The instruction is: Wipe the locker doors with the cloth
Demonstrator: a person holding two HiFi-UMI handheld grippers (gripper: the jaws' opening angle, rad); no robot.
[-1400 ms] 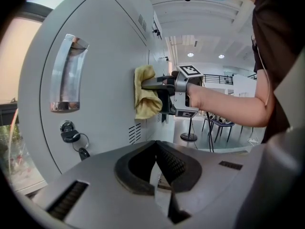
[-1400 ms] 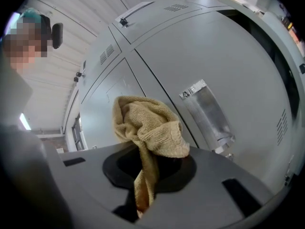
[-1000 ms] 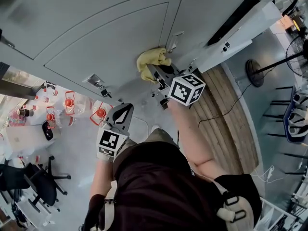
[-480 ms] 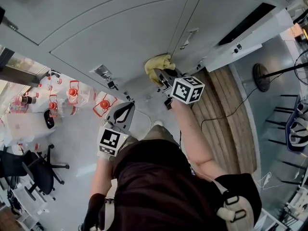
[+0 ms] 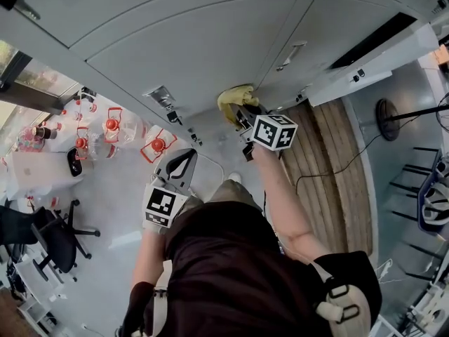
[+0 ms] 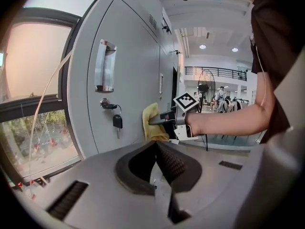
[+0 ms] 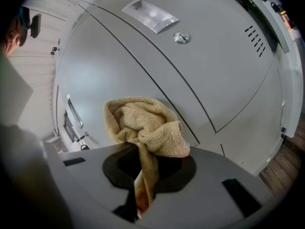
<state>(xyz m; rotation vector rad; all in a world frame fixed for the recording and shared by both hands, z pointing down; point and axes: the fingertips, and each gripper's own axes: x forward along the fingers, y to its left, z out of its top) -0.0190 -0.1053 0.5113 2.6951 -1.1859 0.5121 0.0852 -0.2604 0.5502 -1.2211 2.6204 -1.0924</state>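
Presses cloth, bunched and clamped in right gripper, against door at upper centre of frame, on the seam straight ahead of the jaws, with left gripper closed, empty, lower left, well apart from it.

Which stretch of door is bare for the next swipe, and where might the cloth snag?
Free: the flat door panel between the handle recess and the seam, beyond the cloth; also the neighbouring door past its handle. Crowded: the key hanging under the handle recess, not far from the cloth.
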